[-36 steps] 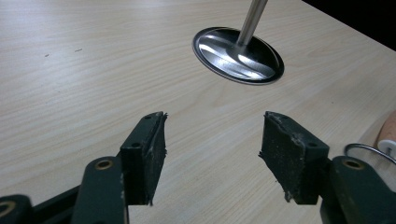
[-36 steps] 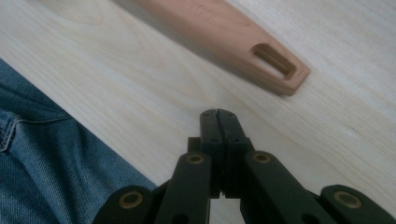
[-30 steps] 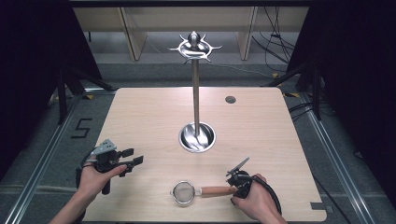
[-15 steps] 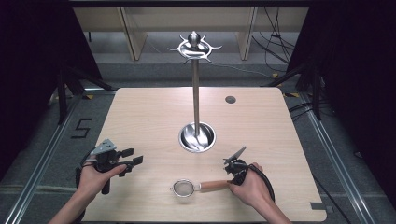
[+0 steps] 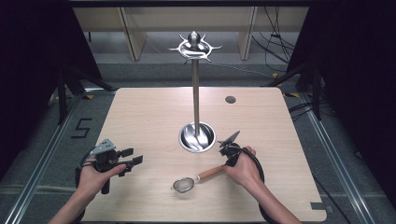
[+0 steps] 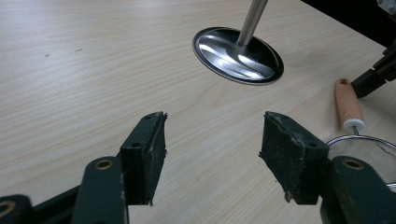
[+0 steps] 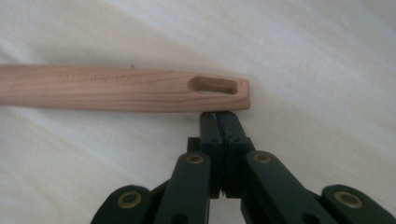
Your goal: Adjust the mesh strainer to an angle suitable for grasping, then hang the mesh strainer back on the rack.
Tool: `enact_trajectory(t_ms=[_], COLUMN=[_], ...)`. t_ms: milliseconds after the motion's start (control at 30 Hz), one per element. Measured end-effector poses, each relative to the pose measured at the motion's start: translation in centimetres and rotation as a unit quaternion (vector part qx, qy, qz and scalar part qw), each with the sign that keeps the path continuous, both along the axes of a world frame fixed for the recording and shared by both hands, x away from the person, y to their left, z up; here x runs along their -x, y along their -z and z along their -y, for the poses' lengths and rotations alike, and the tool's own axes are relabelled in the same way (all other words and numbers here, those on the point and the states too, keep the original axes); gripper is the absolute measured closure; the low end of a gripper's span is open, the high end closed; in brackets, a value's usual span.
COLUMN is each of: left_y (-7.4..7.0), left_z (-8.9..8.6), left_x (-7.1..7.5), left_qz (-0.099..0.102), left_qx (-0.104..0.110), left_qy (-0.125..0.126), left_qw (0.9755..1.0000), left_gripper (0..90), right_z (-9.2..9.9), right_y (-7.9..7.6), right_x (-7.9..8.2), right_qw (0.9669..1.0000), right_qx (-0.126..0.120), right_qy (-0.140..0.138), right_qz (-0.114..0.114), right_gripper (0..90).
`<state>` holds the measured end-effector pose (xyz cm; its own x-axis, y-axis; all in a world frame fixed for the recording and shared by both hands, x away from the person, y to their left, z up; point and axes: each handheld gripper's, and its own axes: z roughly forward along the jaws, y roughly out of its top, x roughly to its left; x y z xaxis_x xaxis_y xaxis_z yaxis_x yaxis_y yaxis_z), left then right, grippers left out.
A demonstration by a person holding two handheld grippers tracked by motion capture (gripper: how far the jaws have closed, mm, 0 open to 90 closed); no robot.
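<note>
- Where the right gripper view looks along the wooden handle [image 7: 123,88], faint letters are pressed into the wood (too soft to read with any certainty), and a slot is cut through near the handle's end
- On the floor left of the table [image 5: 154,112], a painted "5" [image 5: 81,128] shows in the high view
- The strainer [image 5: 184,185] lies flat on the table near its front edge, mesh bowl to the left, handle running right toward the right gripper [image 5: 228,148]
- Right gripper's jaws are clenched together with nothing between them; their tips sit right at the handle's end, seemingly touching its edge
- Left gripper [image 5: 135,161] rests well apart at the table's left, jaws released and wide, bare wood between them
- A tall metal stand [image 5: 196,93] with a round shiny base [image 6: 238,55] rises mid-table, just behind the strainer; a small dark disc [image 5: 230,99] sits far back
- In the left gripper view the mesh rim [image 6: 366,154] is cut off at the right edge, partly behind a jaw
</note>
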<state>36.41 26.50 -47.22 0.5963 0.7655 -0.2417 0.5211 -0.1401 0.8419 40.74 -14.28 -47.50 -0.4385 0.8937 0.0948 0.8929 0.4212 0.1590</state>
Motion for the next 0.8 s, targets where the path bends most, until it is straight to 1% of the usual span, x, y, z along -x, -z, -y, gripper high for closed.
enact_trajectory(t_ms=[33, 100, 133, 167, 200, 233, 267, 300, 333, 367, 400, 433, 467, 500, 533, 567, 600, 633, 667, 700, 733, 767, 800], left_y=[0.0, 0.0, 0.0, 0.0, 0.1, 0.0, 0.0, 0.0, 0.0, 0.0, 0.0, 0.0, 0.1, 0.1, 0.1, 0.1, 0.1, 0.1, 0.2, 0.1, 0.1, 0.1, 0.1], left_z=[0.0, 0.0, 0.0, 0.0, 0.1, 0.1, 0.1, 0.2, 0.2, 0.1, 0.1, 0.1, 0.1, 0.1, 0.1, 0.0, 0.0, 0.0, -0.1, -0.3, -0.3, -0.3, -0.3], left_x=[0.0, 0.0, -0.1, -0.1, -0.1, -0.1, -0.1, -0.1, -0.1, -0.1, -0.1, -0.1, -0.2, -0.2, -0.2, -0.1, -0.1, 0.0, 0.1, 0.2, 0.2, 0.2, 0.2], left_qz=[0.000, 0.001, 0.002, 0.002, -0.002, 0.001, 0.001, -0.002, -0.001, 0.001, 0.001, -0.001, 0.000, 0.001, 0.001, -0.004, -0.004, -0.004, -0.003, -0.003, -0.003, -0.005, -0.005], left_qx=[0.001, 0.003, 0.001, 0.001, 0.006, 0.000, 0.000, 0.000, 0.003, 0.004, 0.004, 0.007, 0.009, 0.010, 0.010, 0.010, 0.010, 0.007, 0.008, 0.003, 0.003, 0.006, 0.006], left_qy=[0.000, 0.001, 0.004, 0.004, 0.004, 0.003, 0.003, 0.001, 0.002, 0.007, 0.007, 0.004, 0.005, 0.004, 0.004, 0.003, 0.003, -0.001, 0.001, -0.002, -0.002, -0.011, -0.011], left_qw=[1.0000, 1.0000, 1.0000, 1.0000, 1.0000, 1.0000, 1.0000, 1.0000, 1.0000, 1.0000, 1.0000, 1.0000, 0.9999, 0.9999, 0.9999, 0.9999, 0.9999, 1.0000, 1.0000, 1.0000, 1.0000, 0.9999, 0.9999], left_gripper=[38.9, 38.9, 38.9, 38.9, 38.9, 39.0, 39.0, 39.0, 38.9, 38.9, 39.0, 39.0, 38.9, 38.9, 38.9, 39.0, 38.9, 38.9, 39.0, 39.0, 38.9, 38.9, 39.0], right_z=[-0.1, -0.1, -0.3, -0.3, -0.3, -0.4, -0.4, -0.5, -0.5, -0.7, -0.7, -0.7, -0.3, -0.3, -0.3, -0.2, -0.2, -0.2, -0.3, -0.1, -0.1, -0.4, -0.4], right_y=[0.0, 0.0, 0.1, 0.1, 0.1, 0.1, 0.1, 0.0, 0.1, 0.0, 0.0, -0.1, 0.3, 0.2, 0.5, 0.0, 0.0, -0.4, -1.5, -2.3, -2.3, -2.5, -2.5], right_x=[-0.2, -0.5, -0.8, -0.8, -1.0, -1.5, -1.5, -1.9, -2.0, -2.0, -2.0, -2.1, -2.2, -2.2, -2.1, -1.9, -1.9, -1.8, -1.3, -0.5, -0.5, 0.3, 0.3], right_qw=[1.0000, 1.0000, 0.9997, 0.9997, 0.9996, 0.9993, 0.9993, 0.9992, 0.9988, 0.9983, 0.9983, 0.9989, 0.9987, 0.9990, 0.9973, 0.9959, 0.9959, 0.9948, 0.9914, 0.9852, 0.9852, 0.9808, 0.9808], right_qx=[-0.002, -0.003, -0.004, -0.004, -0.012, -0.018, -0.018, -0.020, -0.026, -0.030, -0.030, -0.016, -0.026, -0.011, -0.040, -0.048, -0.048, -0.052, -0.061, -0.084, -0.084, -0.112, -0.112], right_qy=[0.005, 0.003, 0.022, 0.022, 0.024, 0.032, 0.032, 0.035, 0.041, 0.048, 0.048, 0.043, 0.023, 0.022, 0.036, 0.055, 0.055, 0.067, 0.111, 0.146, 0.146, 0.159, 0.159], right_qz=[0.000, 0.003, 0.006, 0.006, 0.010, 0.011, 0.011, 0.009, 0.011, 0.006, 0.006, 0.014, 0.037, 0.038, 0.050, 0.053, 0.053, 0.057, 0.033, 0.030, 0.030, 0.014, 0.014], right_gripper=[89.7, 89.3, 88.8, 88.8, 88.8, 88.7, 88.7, 87.7, 87.1, 86.3, 86.3, 82.4, 80.3, 77.3, 74.7, 72.6, 72.6, 71.0, 68.8, 62.5, 62.5, 59.0, 59.0])
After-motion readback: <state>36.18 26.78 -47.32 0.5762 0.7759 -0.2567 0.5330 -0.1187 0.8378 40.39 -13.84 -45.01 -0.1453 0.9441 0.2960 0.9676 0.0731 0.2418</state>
